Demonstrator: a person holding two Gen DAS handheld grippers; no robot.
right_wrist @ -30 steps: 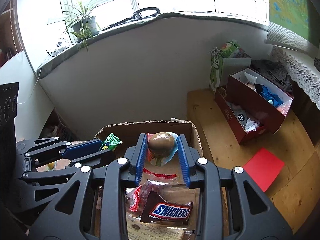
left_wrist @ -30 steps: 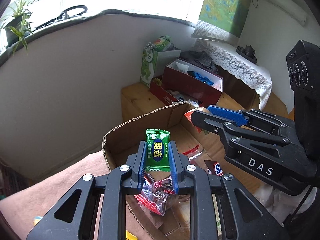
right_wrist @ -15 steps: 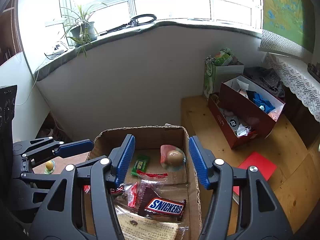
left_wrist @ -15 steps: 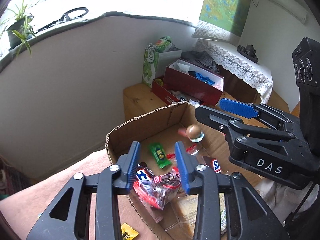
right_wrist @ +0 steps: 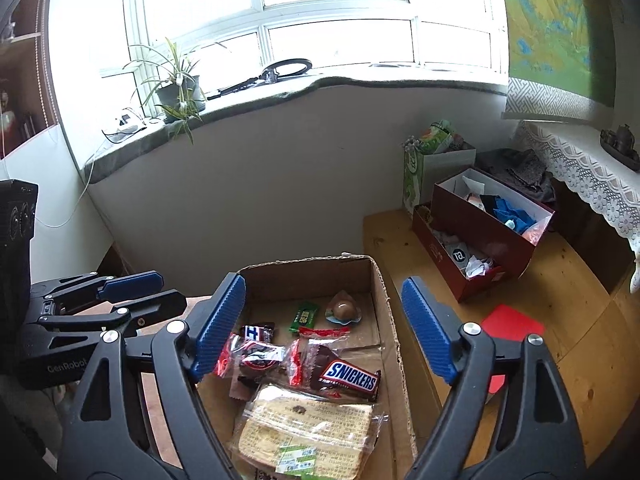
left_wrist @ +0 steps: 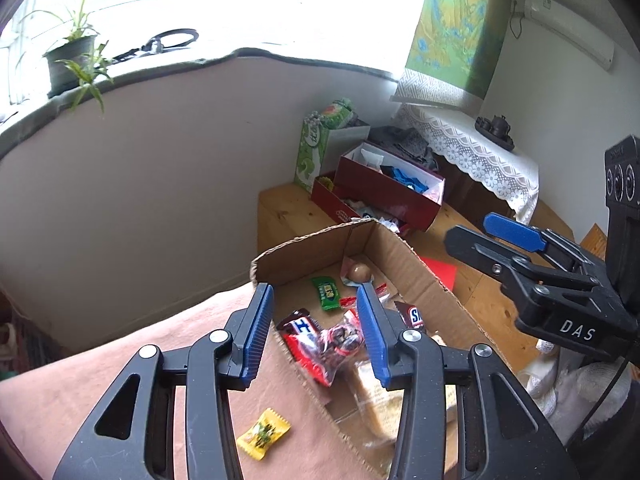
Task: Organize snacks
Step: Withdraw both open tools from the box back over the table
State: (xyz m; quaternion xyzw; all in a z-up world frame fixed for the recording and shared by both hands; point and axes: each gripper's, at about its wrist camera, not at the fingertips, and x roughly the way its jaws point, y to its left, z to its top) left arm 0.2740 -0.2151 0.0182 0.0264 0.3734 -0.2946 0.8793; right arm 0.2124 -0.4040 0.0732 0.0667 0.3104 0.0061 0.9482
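A cardboard box [right_wrist: 384, 292] holds several snacks: a green candy [right_wrist: 305, 316], a brown round sweet in a clear wrapper [right_wrist: 344, 310], a Snickers bar [right_wrist: 348, 376], red-wrapped sweets [right_wrist: 252, 356] and a cracker pack [right_wrist: 308, 432]. The box [left_wrist: 424, 276], green candy [left_wrist: 327, 292] and brown sweet [left_wrist: 359, 272] also show in the left wrist view. My left gripper [left_wrist: 316, 320] is open and empty above the box's near left edge. My right gripper [right_wrist: 324, 320] is open and empty above the box. A yellow candy [left_wrist: 263, 434] lies outside the box on the pink cloth [left_wrist: 80, 360].
A wooden bench [right_wrist: 560, 320] stands right of the box with red shoeboxes [right_wrist: 484, 232], a green bag [right_wrist: 420, 168] and a red card [right_wrist: 512, 320]. A white wall and a windowsill with a plant [right_wrist: 176, 88] lie behind.
Both grippers have opened and pulled back and up. The green candy and the brown sweet dropped from them and now lie in the box.
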